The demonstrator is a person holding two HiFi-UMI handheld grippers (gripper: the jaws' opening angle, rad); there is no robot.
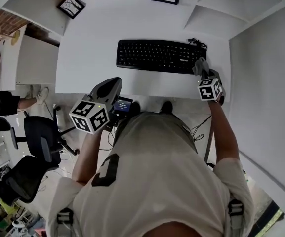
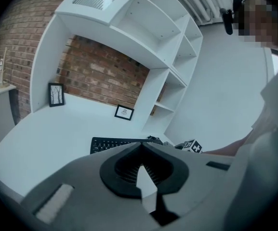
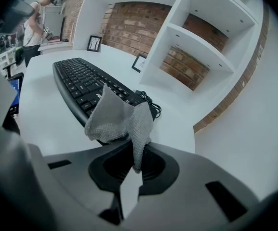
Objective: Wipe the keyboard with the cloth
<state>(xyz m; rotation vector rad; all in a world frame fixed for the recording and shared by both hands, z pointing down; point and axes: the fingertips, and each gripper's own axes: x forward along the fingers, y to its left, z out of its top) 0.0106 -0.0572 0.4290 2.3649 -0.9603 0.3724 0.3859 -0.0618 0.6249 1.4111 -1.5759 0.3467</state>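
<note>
head view: i face the white desk (image 1: pixel 83 63). the keyboard (image 1: pixel 157 56) lies flat across it, set back from the front edge.
right gripper (image 3: pixel 133 150): jaws clenched on one corner of the cloth (image 3: pixel 115 119). the rest bunches loose ahead of the tips, which leaves a soft pad to wipe with.
cloth position: at the keyboard's right end, beside the coiled cable (image 3: pixel 151 105). i cannot tell whether it touches the keys.
left gripper (image 2: pixel 141 153): jaws closed on each other, nothing between them. it is held by the desk's front edge, well apart from the keyboard, i'd say to stay out of the wiping path.
stage: looks like the start of a pass. from the right end, the whole run of keys lies to the left.
risk: nothing pins the keyboard, so a hard drag may slide it.
</note>
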